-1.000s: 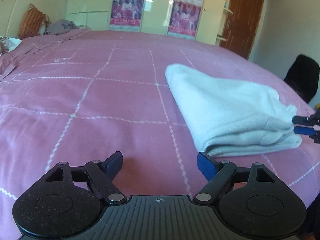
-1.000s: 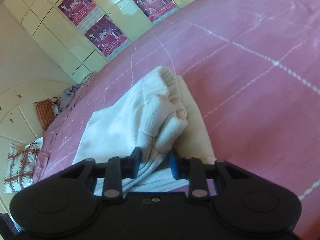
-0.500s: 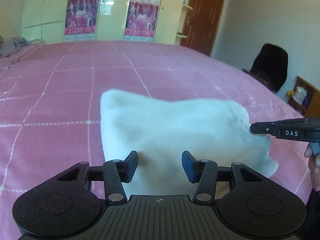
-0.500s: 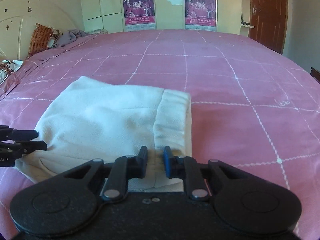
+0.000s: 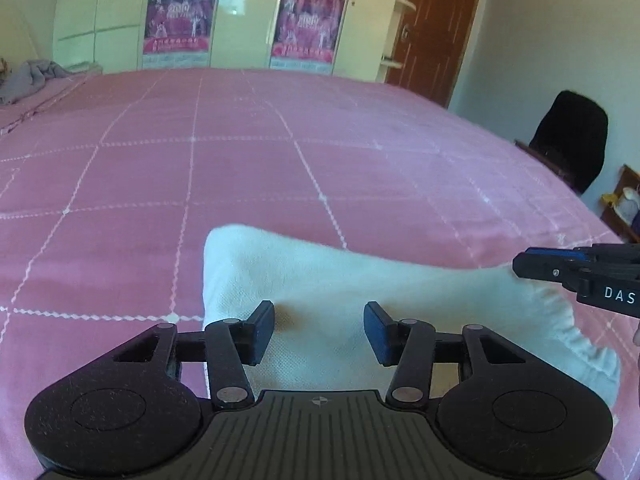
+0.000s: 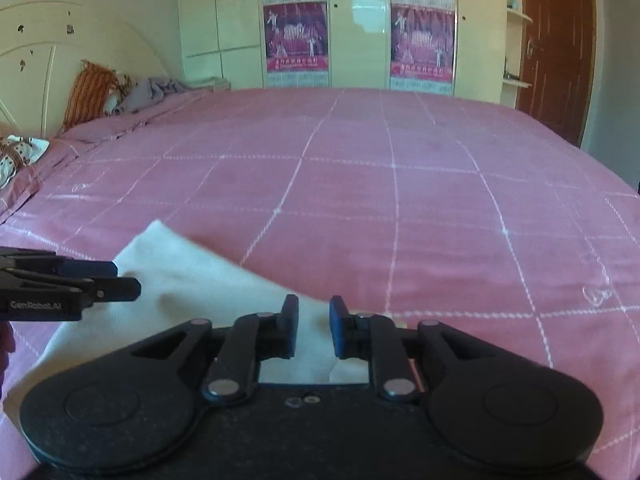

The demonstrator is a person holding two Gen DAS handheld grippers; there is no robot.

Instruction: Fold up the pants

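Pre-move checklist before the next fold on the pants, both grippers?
1. Pants lie on the bedspread, already folded into a compact bundle: ok.
2. Left gripper empty: ok, jaws stand apart over the fabric, nothing pinched.
3. Right gripper free of cloth: cannot tell; its jaws are opening with a narrow gap, and fabric shows behind it.
4. Grippers apart from each other: ok, one at each end of the bundle.
5. Bedspread past the bundle bare for a fold: ok.
6. Layers and edges aligned: cannot tell, the near edge is hidden behind the grippers.
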